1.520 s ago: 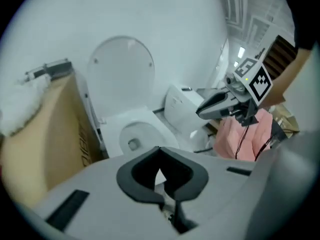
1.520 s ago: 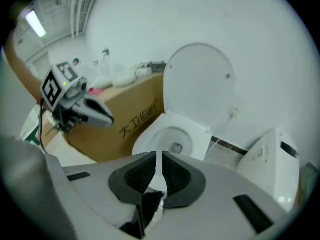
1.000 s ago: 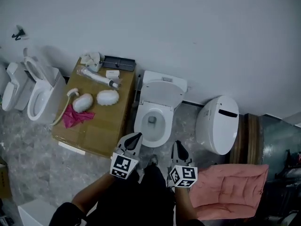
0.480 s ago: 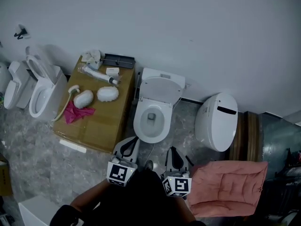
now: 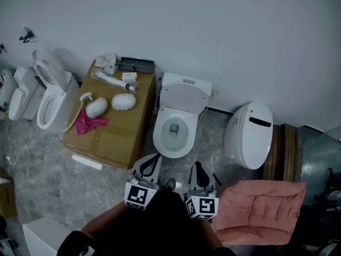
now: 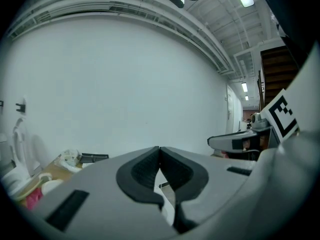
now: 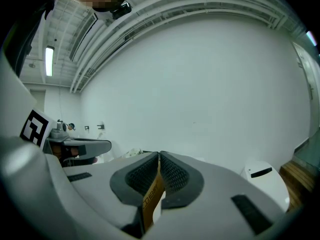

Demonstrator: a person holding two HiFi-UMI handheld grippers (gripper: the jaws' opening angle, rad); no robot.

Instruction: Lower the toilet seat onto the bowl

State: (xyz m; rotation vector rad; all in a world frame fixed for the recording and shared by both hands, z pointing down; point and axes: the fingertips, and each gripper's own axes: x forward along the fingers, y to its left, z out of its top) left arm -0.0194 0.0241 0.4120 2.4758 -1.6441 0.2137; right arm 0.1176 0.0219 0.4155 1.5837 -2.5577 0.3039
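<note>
The white toilet (image 5: 173,135) stands against the wall in the middle of the head view. Its raised lid (image 5: 184,98) leans back on the tank, and I cannot tell the seat apart from it. My left gripper (image 5: 155,157) (image 6: 159,148) hovers just before the bowl's front rim, shut and empty. My right gripper (image 5: 198,165) (image 7: 158,155) is beside it, a little right of the bowl. Its jaws are closing, the tips nearly touch, and nothing is between them. Neither gripper touches the toilet.
A cardboard box (image 5: 114,137) left of the toilet carries white parts, a dark tray (image 5: 136,64) and a pink cloth (image 5: 88,124). Another open toilet (image 5: 50,103) stands far left, and a closed one (image 5: 249,135) to the right. A pink cushion (image 5: 261,209) lies at the lower right.
Both grippers have drawn back a little toward my body, the right one also shifting left. The toilet's lid has not moved.
</note>
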